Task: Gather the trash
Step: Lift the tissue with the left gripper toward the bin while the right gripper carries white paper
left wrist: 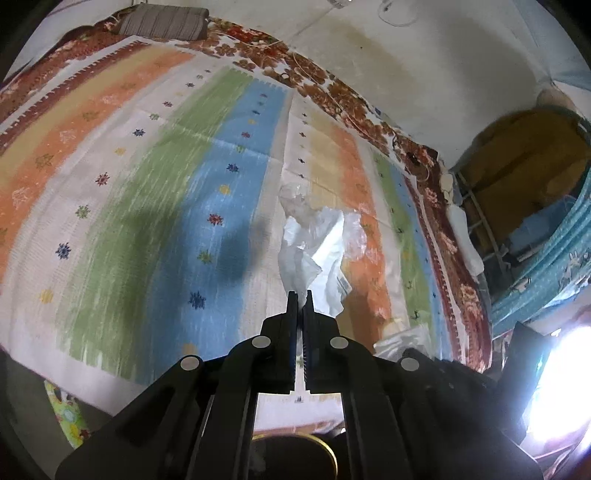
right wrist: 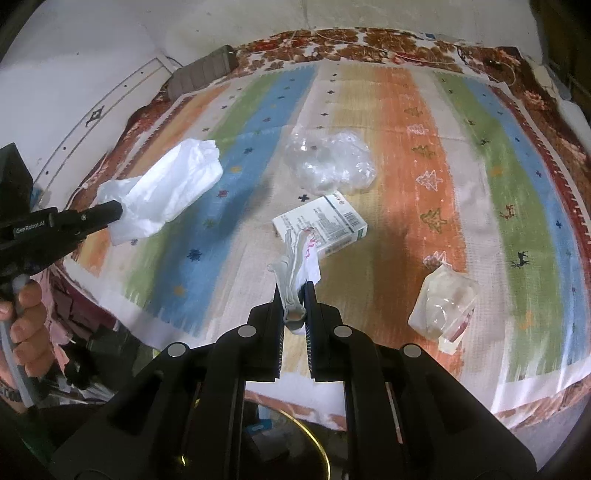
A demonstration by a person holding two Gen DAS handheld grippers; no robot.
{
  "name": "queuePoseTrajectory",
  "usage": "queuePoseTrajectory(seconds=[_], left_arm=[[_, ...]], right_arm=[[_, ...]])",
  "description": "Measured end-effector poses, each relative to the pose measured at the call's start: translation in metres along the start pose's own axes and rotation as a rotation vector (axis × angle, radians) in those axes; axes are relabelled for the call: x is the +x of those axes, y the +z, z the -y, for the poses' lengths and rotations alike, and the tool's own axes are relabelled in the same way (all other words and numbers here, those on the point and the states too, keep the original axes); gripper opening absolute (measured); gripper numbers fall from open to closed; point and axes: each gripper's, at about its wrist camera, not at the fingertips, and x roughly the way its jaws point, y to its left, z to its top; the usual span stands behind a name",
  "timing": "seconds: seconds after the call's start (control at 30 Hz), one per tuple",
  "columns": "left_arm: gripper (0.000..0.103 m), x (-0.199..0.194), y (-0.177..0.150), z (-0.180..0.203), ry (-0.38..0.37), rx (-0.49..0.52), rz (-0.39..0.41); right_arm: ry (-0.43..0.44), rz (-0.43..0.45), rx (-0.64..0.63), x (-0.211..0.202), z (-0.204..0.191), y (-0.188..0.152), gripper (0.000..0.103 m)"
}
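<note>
My left gripper (left wrist: 301, 295) is shut on a crumpled white tissue (left wrist: 308, 243), held above the striped bedspread (left wrist: 147, 192); in the right wrist view the left gripper (right wrist: 118, 210) and its tissue (right wrist: 170, 188) show at the left. My right gripper (right wrist: 293, 291) is shut on a folded white wrapper with red print (right wrist: 301, 258). On the bedspread (right wrist: 406, 147) lie a white carton (right wrist: 321, 225), crumpled clear plastic (right wrist: 332, 162) and a clear packet (right wrist: 443, 306) at the right.
A gold-rimmed dark container (right wrist: 295, 454) sits below the bed edge, also seen in the left wrist view (left wrist: 291, 458). A grey pillow (left wrist: 162, 22) lies at the bed's far end. A white wall (left wrist: 406, 55) runs behind; shelving and blue cloth (left wrist: 535, 258) stand at right.
</note>
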Motion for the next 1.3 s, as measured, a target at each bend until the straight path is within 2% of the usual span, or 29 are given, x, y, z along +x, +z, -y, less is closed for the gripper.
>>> queuePoseTrajectory(seconds=[0.17, 0.33, 0.53, 0.73, 1.3], left_arm=[[0.002, -0.016, -0.014, 0.012, 0.03, 0.065, 0.013], [0.002, -0.032, -0.028, 0.019, 0.012, 0.095, 0.002], [0.002, -0.051, -0.046, 0.029, -0.006, 0.122, 0.006], [0.002, -0.055, -0.061, 0.035, -0.01, 0.162, -0.013], [0.002, -0.089, -0.103, 0.043, -0.053, 0.156, 0.021]], right_arm=[[0.001, 0.03, -0.015, -0.02, -0.013, -0.006, 0.009], [-0.024, 0.05, -0.051, -0.031, -0.024, -0.015, 0.009], [-0.011, 0.082, -0.075, -0.05, -0.037, -0.025, 0.009], [-0.026, 0.089, -0.103, -0.058, -0.046, -0.043, 0.009], [0.025, 0.179, -0.125, -0.113, -0.068, -0.092, 0.009]])
